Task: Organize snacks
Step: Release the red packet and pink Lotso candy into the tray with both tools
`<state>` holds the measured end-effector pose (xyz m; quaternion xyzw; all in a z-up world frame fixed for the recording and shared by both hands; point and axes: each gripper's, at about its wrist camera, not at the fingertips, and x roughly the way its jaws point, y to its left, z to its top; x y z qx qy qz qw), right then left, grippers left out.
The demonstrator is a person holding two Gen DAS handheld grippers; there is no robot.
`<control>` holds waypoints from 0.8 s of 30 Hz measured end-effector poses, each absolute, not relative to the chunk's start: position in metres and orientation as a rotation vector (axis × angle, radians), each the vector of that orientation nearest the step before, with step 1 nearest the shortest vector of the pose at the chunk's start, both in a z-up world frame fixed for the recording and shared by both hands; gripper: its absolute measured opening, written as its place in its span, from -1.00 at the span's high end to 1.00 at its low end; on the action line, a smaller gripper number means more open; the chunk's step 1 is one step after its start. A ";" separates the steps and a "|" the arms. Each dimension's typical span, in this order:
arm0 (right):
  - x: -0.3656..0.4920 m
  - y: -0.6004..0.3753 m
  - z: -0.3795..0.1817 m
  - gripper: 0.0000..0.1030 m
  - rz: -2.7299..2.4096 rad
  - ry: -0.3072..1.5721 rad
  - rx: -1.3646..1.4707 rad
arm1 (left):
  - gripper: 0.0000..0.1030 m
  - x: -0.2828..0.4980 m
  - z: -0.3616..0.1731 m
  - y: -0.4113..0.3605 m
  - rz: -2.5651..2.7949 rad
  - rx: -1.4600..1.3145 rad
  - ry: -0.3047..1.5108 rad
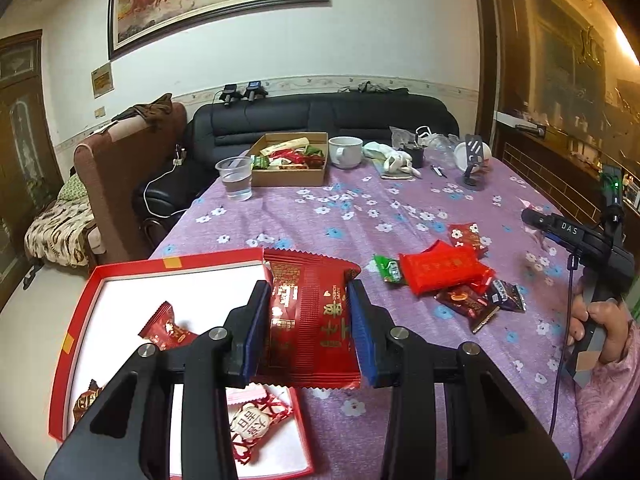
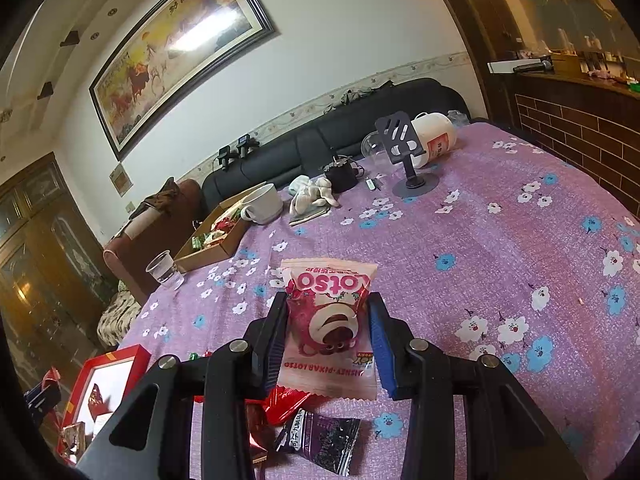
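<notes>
My left gripper (image 1: 308,312) is shut on a red snack packet (image 1: 312,320) with gold lettering, held above the right edge of a red-rimmed white tray (image 1: 120,276). Inside the tray lie a small red packet (image 1: 166,326) and a red-and-white wrapped sweet (image 1: 252,428). My right gripper (image 2: 328,332) is shut on a pink Lotso packet (image 2: 330,328), lifted over the purple flowered tablecloth (image 2: 500,240). Loose snacks lie on the cloth: a red packet (image 1: 440,268), a green one (image 1: 390,269), brown ones (image 1: 468,300), and a dark purple packet (image 2: 320,438) under the right gripper.
A cardboard box of snacks (image 1: 290,160), a plastic cup of water (image 1: 235,178), a white mug (image 1: 345,151), a phone stand (image 1: 474,160) and a white toy (image 1: 394,160) stand at the table's far end. A black sofa (image 1: 320,116) lies beyond. A hand (image 1: 600,320) holds the other gripper's handle.
</notes>
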<state>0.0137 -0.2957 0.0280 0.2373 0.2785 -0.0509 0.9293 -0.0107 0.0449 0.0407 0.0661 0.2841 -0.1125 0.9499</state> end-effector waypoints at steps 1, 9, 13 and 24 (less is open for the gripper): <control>0.014 -0.296 0.028 0.23 -0.105 0.571 0.484 | 0.29 -0.011 0.041 0.047 -0.223 0.132 0.577; 0.014 -0.295 0.027 0.23 -0.131 0.572 0.470 | 0.29 -0.011 0.042 0.067 -0.186 0.108 0.575; 0.015 -0.293 0.026 0.23 -0.153 0.574 0.443 | 0.33 -0.013 0.043 0.079 -0.170 0.098 0.566; 0.010 -0.279 0.032 0.23 -0.160 0.578 0.416 | 0.33 -0.008 0.039 0.140 -0.074 0.036 0.584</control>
